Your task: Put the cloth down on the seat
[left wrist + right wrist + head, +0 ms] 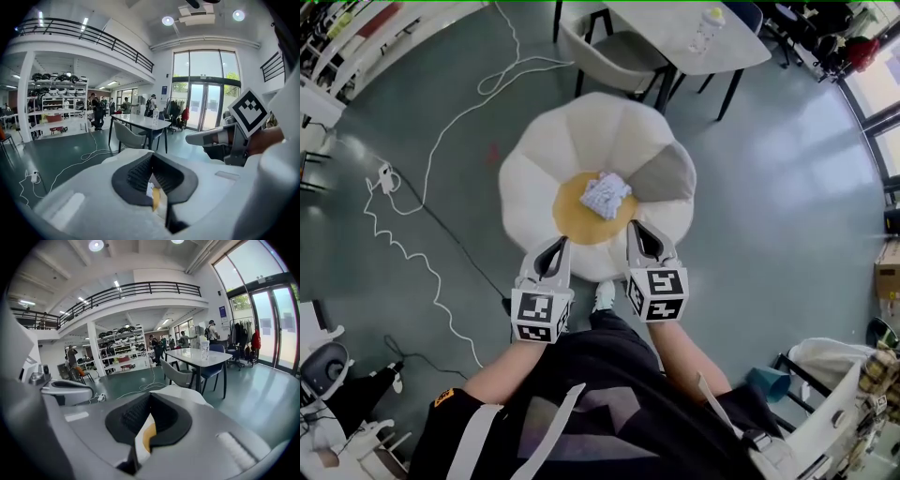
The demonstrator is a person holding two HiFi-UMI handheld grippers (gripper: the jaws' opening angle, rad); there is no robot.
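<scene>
A folded white cloth [605, 195] with a pale blue pattern lies on the yellow centre of a flower-shaped seat [534, 178], which has cream petals and one grey petal. My left gripper [565, 242] hangs above the seat's near edge, shut and empty, a little short of the cloth. My right gripper [633, 225] is beside it, just near and right of the cloth, also shut with nothing in it. In the left gripper view the left gripper [151, 155] has its tips together, and the right gripper [211, 138] shows at the right. The right gripper view shows the right gripper's [150, 396] pads meeting.
Beyond the seat stand a white table [675, 42] with a bottle [708, 28] on it and a grey chair [619, 52]. A white cable [441, 141] snakes over the green floor on the left. My shoe [603, 295] is by the seat's near edge. Boxes and bags sit at the right.
</scene>
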